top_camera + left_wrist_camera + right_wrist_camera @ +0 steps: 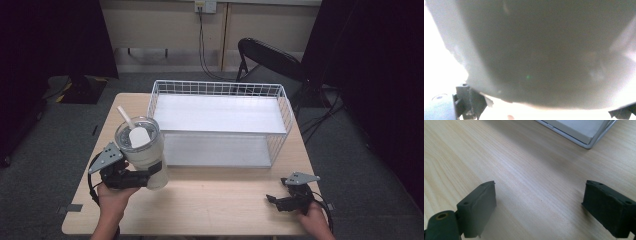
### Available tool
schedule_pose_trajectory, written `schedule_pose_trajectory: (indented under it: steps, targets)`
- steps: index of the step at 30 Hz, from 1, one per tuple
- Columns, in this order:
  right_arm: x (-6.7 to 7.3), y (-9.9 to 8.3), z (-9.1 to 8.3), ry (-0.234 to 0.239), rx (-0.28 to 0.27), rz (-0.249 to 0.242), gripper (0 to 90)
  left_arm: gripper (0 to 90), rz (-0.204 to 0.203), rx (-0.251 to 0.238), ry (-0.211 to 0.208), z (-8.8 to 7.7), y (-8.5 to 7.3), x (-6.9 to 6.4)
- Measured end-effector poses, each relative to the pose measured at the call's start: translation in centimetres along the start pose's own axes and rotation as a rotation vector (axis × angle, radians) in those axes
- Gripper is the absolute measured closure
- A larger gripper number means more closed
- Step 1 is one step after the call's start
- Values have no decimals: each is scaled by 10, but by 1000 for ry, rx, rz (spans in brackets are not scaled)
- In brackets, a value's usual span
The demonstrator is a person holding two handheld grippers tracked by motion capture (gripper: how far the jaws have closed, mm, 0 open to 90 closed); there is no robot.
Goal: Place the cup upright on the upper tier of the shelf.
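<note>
Wood table [215, 200]: tumbler [142, 152] clamped in left hand-held gripper [150, 176], right hand-held gripper [272, 199] released.

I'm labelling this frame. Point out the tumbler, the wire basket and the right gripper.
tumbler [146, 162]: high view, on its white side wall below the lid.
wire basket [220, 88]: high view, on the far wire wall.
right gripper [539, 202]: right gripper view, midway between its two black fingertips.

two black hand-held grippers, left [150, 176] and right [272, 199], each topped by a grey three-cornered plate with a black cable looping behind; forearms bare, block-shaped jaws with round screw holes.
</note>
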State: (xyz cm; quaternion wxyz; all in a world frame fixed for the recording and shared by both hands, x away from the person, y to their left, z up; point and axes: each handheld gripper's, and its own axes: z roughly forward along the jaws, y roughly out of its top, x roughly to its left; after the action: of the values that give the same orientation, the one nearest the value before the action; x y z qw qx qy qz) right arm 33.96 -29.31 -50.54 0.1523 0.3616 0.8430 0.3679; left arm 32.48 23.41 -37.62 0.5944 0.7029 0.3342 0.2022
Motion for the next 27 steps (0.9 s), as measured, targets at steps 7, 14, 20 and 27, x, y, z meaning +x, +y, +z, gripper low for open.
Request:
schedule_pose_trajectory:
  steps: [7, 14, 20, 27]
  targets:
    - [0, 0, 0, 0, 0, 0, 106, 101, -9, 6, -1, 7, 10, 0]
    - [0, 0, 0, 0, 0, 0, 106, 101, -8, 10, -3, 12, 21, -1]
    - [0, 0, 0, 0, 0, 0, 106, 101, -5, 13, -9, 16, 33, -2]
    - [0, 0, 0, 0, 0, 0, 106, 101, -17, 23, -28, 22, 43, -5]
